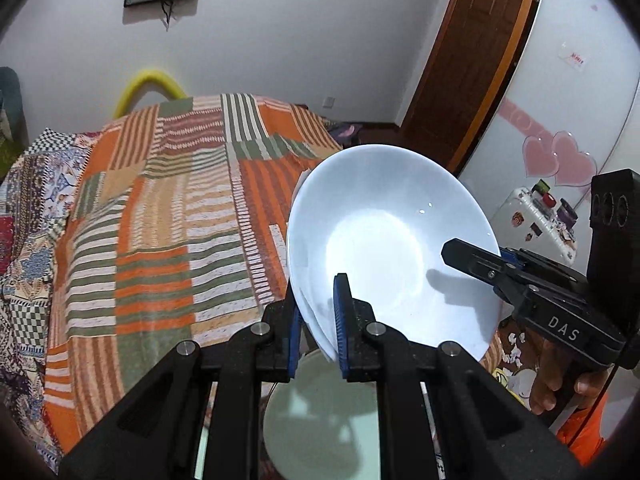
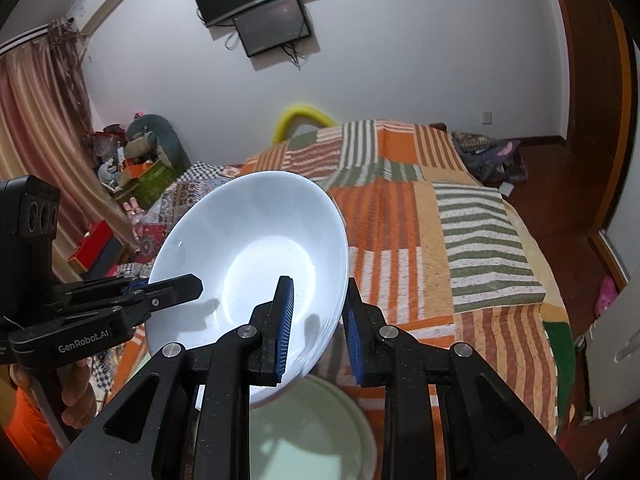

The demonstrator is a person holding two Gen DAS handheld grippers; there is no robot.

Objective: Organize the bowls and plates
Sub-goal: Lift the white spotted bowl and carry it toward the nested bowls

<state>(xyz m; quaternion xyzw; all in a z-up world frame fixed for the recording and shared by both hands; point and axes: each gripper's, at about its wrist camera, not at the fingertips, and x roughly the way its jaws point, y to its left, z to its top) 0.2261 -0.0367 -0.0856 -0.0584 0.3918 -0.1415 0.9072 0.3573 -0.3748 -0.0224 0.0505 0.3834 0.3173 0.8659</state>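
Note:
A stack of white bowls (image 1: pixel 384 216) hangs tilted in the air, held from both sides. My left gripper (image 1: pixel 319 320) is shut on the stack's near-left rim, with one blue pad inside the top bowl and one under the stack. In the right wrist view the same bowls (image 2: pixel 248 240) sit between the pads of my right gripper (image 2: pixel 320 320), shut on the near-right rim. Each gripper shows in the other's view: the right gripper (image 1: pixel 480 264) on the right rim, the left gripper (image 2: pixel 172 288) on the left rim. A pale green plate (image 1: pixel 320 420) (image 2: pixel 312 432) lies directly below.
A bed with an orange and green striped cover (image 1: pixel 168 208) (image 2: pixel 440 240) fills the space beyond the bowls. A white cabinet with pink hearts (image 1: pixel 560 160) stands at the right. Toys and boxes (image 2: pixel 128 160) are piled by the curtain. A hand (image 1: pixel 556 384) in an orange sleeve holds the right gripper.

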